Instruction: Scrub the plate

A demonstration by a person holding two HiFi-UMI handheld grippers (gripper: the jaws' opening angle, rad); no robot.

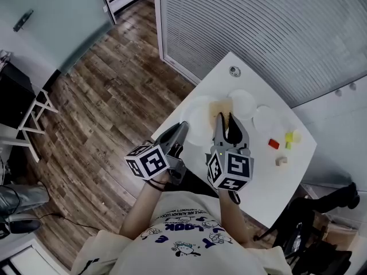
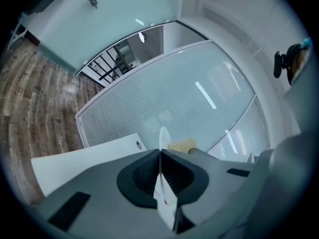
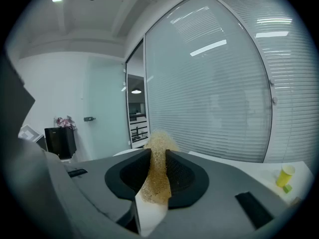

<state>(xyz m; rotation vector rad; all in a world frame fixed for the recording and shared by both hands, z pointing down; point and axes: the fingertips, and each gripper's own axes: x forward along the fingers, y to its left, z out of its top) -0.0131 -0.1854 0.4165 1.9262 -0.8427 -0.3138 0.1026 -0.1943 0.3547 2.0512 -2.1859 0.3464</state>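
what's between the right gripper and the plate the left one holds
Only the tan scrub pad, pinched in the right gripper. The left gripper view shows its far end beside the edge-on plate that the left gripper clamps.

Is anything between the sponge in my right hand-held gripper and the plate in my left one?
Nothing visible. The sponge is right beside the plate, with no object between them; whether they touch can't be told.
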